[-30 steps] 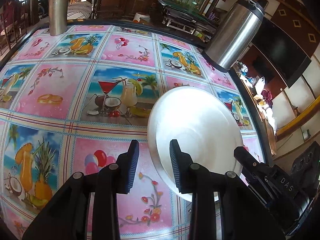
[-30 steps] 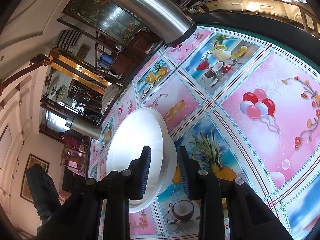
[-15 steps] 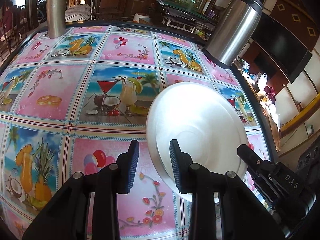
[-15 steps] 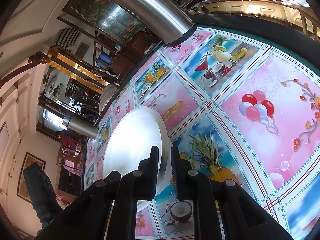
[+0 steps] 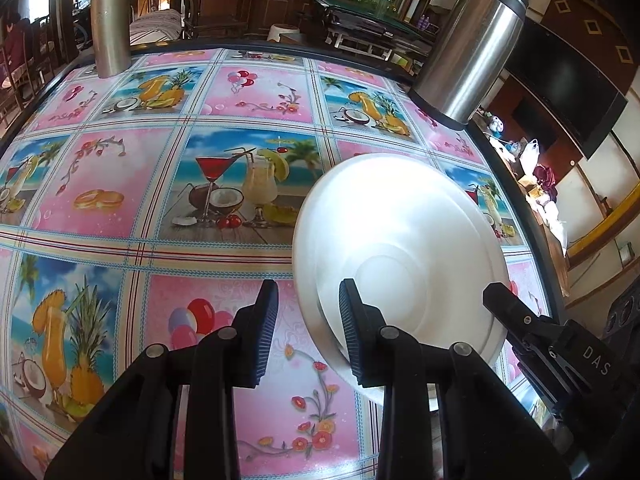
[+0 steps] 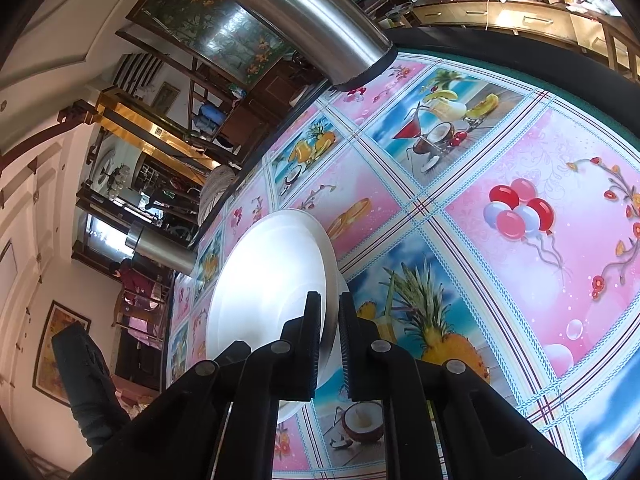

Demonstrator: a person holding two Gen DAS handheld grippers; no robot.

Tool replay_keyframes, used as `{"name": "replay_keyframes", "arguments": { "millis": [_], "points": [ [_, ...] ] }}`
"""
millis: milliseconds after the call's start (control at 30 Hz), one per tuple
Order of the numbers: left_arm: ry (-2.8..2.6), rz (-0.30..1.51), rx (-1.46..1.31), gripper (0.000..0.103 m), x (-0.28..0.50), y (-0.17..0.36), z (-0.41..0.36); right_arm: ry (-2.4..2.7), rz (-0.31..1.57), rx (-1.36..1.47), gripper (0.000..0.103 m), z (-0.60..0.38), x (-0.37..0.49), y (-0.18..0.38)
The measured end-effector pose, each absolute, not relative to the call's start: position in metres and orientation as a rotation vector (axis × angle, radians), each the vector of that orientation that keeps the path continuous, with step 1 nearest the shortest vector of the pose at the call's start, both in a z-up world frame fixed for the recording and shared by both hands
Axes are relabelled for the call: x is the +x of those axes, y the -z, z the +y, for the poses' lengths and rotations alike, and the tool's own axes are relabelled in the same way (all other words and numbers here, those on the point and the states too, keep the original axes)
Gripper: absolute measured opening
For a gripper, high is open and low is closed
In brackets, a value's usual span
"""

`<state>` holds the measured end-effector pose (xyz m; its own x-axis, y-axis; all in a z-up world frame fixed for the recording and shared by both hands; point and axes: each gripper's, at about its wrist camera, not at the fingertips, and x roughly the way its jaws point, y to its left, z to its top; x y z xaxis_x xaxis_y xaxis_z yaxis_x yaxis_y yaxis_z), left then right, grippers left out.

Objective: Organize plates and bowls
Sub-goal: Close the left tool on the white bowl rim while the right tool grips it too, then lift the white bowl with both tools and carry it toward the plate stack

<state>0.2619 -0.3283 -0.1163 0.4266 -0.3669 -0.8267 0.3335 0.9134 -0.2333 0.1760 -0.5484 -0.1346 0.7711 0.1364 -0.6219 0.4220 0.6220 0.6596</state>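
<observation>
**White plate pinched on edge above the patterned tablecloth**

The white plate [image 5: 400,248] stands tilted on its edge, lifted off the tablecloth [image 5: 168,160], with its round foot ring facing the left wrist camera. In the right wrist view the same plate [image 6: 268,284] shows its hollow face and runs away from the camera in a long oval.

The right gripper [image 6: 329,332] is closed down to a narrow slot, its two ribbed fingers pressing the plate's near rim from either side. From the left wrist view, the right gripper's black body [image 5: 560,356] reaches in at the plate's lower right edge.

The left gripper [image 5: 308,328] is spread wide and holds nothing; its right finger [image 5: 354,332] lies in front of the plate's lower rim, though whether it touches cannot be told.

Beyond the plate, a steel flask [image 5: 468,44] stands at the table's far edge. A second steel tumbler [image 5: 110,20] stands well apart from the plate.
</observation>
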Motion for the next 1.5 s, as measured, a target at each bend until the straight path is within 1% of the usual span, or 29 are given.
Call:
{"name": "replay_keyframes", "arguments": {
  "millis": [133, 233, 433, 567, 667, 1500],
  "points": [
    [0.438, 1.041, -0.028, 0.028, 0.2611, 0.1165, -0.3286, 0.180, 0.693, 0.902, 0.010, -0.5479, 0.1764, 0.1337],
    [0.444, 1.040, -0.027, 0.022, 0.2605, 0.1161, -0.3294, 0.180, 0.695, 0.897, 0.010, -0.5476, 0.1777, 0.1343],
    [0.454, 1.037, -0.021, 0.014, 0.2608, 0.1156, -0.3304, 0.174, 0.700, 0.888, 0.010, -0.5449, 0.1790, 0.1340],
    [0.459, 1.032, -0.018, 0.012, 0.2604, 0.1149, -0.3303, 0.168, 0.701, 0.894, 0.010, -0.5444, 0.1799, 0.1354],
    [0.467, 1.030, -0.022, 0.012, 0.2602, 0.1142, -0.3299, 0.165, 0.703, 0.912, 0.008, -0.5460, 0.1796, 0.1379],
    [0.455, 1.037, -0.012, 0.012, 0.2562, 0.1155, -0.3272, 0.156, 0.703, 0.937, 0.007, -0.5444, 0.1736, 0.1402]
  ]
}}
